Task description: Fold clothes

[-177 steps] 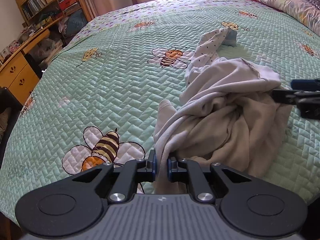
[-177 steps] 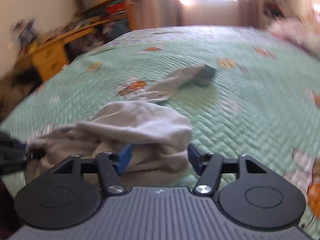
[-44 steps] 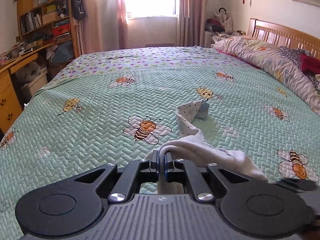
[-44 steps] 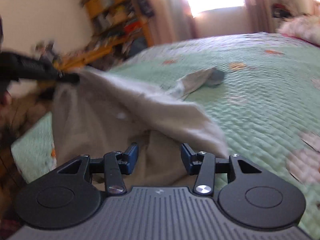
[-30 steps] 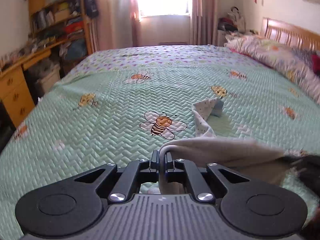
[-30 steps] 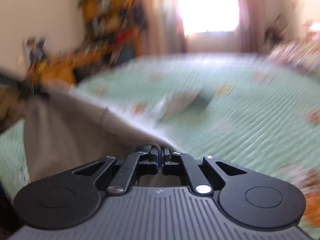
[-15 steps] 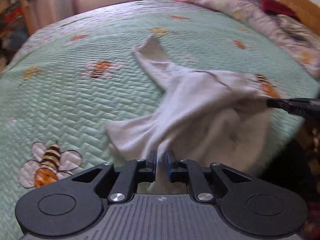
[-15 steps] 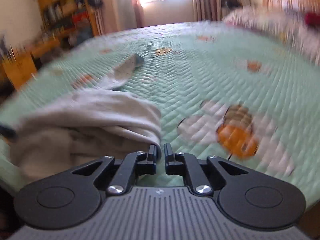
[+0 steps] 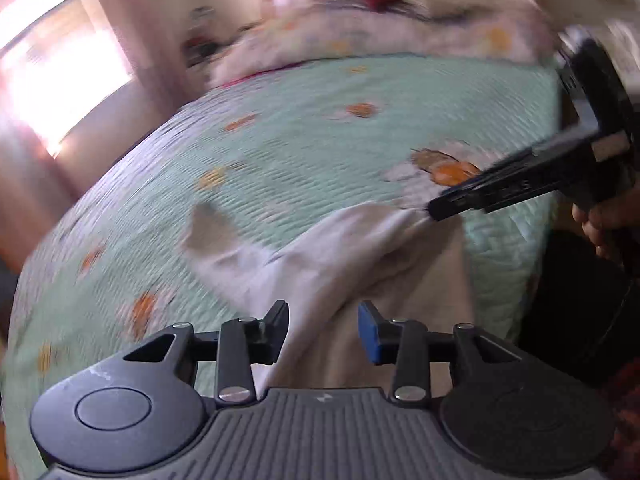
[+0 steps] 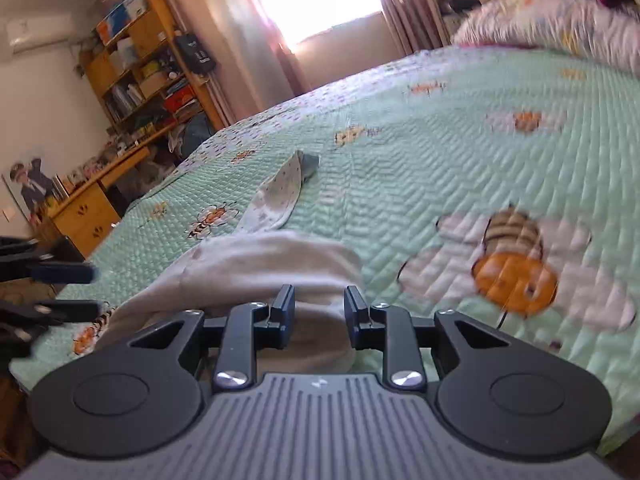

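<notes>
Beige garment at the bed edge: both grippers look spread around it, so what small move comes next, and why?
Probably draw both grippers back off the cloth. The left gripper and right gripper have jaws opening, pads clear of the beige garment, which lies bunched on the green quilt with its near part over the edge. Once clear, you can regrip an edge to flatten it.

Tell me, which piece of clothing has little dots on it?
The small dotted garment lying farther up the bed. The beige garment by the right gripper is plain.

Bee-print bed (image 10: 400,184) under beige garment (image 10: 256,268), sock (image 10: 280,192)
</notes>
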The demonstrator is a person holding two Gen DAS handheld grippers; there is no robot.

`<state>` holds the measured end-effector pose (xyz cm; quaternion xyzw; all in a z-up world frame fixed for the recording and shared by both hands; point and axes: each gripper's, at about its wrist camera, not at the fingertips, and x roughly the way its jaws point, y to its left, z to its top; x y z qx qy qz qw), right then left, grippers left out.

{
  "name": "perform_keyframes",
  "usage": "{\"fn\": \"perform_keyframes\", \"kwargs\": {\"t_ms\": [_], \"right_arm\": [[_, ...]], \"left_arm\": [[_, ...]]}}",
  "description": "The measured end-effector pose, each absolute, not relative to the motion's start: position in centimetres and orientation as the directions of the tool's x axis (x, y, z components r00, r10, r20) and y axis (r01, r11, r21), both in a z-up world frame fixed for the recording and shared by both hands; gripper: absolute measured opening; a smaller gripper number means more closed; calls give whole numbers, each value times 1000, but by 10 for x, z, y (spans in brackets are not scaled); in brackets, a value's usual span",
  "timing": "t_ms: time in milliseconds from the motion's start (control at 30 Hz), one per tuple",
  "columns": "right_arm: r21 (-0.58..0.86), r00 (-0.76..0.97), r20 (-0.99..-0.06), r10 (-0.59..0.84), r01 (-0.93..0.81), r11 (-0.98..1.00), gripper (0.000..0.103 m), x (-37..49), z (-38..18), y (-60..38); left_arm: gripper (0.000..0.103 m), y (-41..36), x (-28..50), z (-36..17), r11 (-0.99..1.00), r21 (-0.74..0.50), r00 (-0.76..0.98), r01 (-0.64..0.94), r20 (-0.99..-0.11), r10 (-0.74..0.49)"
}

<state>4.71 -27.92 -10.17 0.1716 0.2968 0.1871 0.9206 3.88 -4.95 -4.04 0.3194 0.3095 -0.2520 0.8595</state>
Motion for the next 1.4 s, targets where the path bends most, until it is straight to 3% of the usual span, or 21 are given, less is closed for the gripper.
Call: {"fn": "perform_keyframes", "kwargs": {"t_ms": [267,300,333,467,667,867,1000,1267,1300,1333,1367,1400], "right_arm": [[471,768,-473,432,-194,860,33,38,-113,-297],[476,770,-470,430,-189,859,33,38,-114,-299],[480,772,-468,429,-186,858,34,39,-115,-301],[491,777,-457,434,-186,851,35,39,-116,-301],[492,746,-457,484,-241,836,35,45,-117,-284],[446,666,-471,579,-386,807,37,54,-112,-234],[379,622,-484,616,-486,788,58,51,-104,-197],[288,565,-562,604,-552,783,59,48,-112,-154],[271,552,-580,598,-562,781,59,49,-115,-147],[245,546,-597,588,-574,782,51,48,-118,-141],[213,551,-606,573,-582,785,40,47,-118,-136],[180,562,-610,559,-588,788,15,47,-117,-133]], "left_arm": [[43,-97,78,-82,531,590,737,609,-668,-103],[34,-96,84,-85,535,590,734,604,-674,-86],[15,-93,90,-87,549,581,726,601,-684,-70],[8,-62,106,-56,745,451,743,490,-663,-87],[8,36,81,21,950,262,847,173,-532,-8],[8,105,45,-1,966,258,788,26,-600,139],[8,139,35,-22,983,178,742,-44,-653,152],[8,117,42,-38,948,317,757,-13,-617,217],[8,117,44,-40,947,321,750,-18,-622,225],[8,118,46,-41,946,323,743,-26,-627,235],[8,120,46,-42,945,325,737,-37,-630,246],[8,123,46,-42,946,321,731,-50,-633,253]]}}
